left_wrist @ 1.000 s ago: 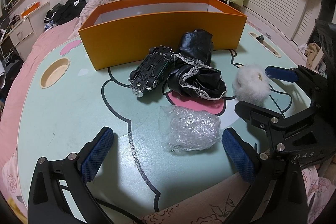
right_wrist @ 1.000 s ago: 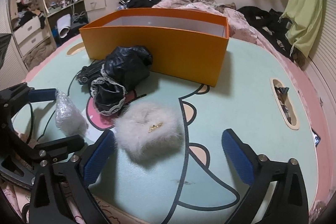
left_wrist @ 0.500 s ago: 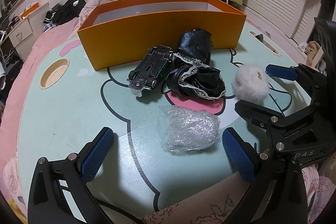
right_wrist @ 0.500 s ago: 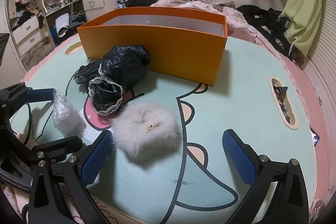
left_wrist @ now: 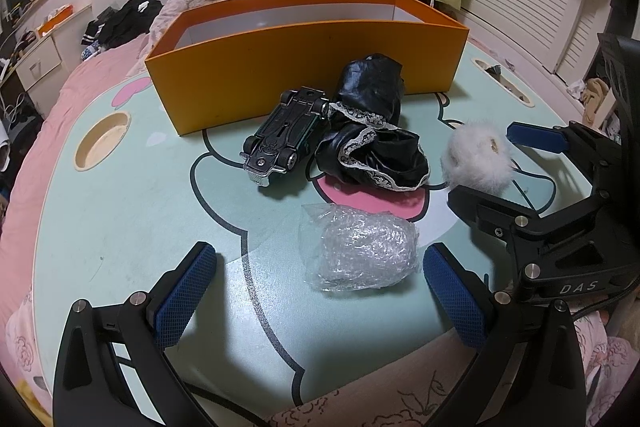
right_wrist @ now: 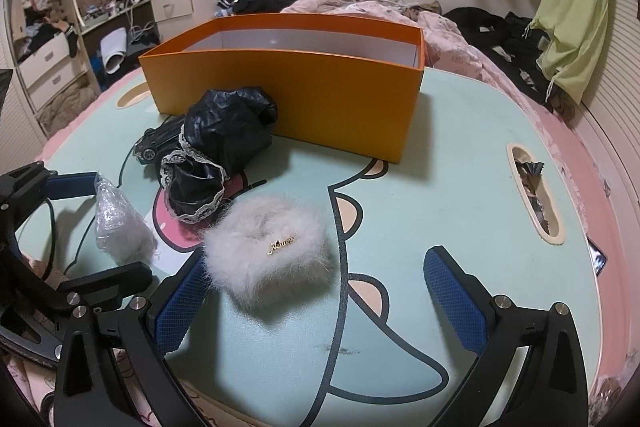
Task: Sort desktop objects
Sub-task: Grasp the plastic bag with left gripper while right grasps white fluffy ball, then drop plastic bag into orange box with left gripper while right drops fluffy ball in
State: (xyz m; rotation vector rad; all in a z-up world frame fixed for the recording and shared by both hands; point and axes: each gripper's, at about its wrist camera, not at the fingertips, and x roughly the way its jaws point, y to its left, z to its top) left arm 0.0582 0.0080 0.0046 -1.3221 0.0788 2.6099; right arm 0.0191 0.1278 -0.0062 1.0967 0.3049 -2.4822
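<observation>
The table (left_wrist: 100, 219) is mint green with a cartoon print and carries everything; the orange box (left_wrist: 304, 67) stands open at its far side, its white inside showing nothing in it; just before the box lies black lace-trimmed cloth (left_wrist: 372, 143), with a toy car (left_wrist: 286, 135) upside down and touching its left edge; nearer sits a wad of bubble wrap (left_wrist: 360, 251), and to the right a white fluffy pouch (right_wrist: 272, 251) bearing a small gold script tag too fine to read. The left gripper (left_wrist: 316, 291) is held low and level over the near table edge, jaws spread wide and empty, the bubble wrap lying between them, nearer the right pad; the right gripper (right_wrist: 316, 291) is held likewise, jaws wide and empty, the pouch between them, against the left pad; its black frame reads "DAS" in the left view.
</observation>
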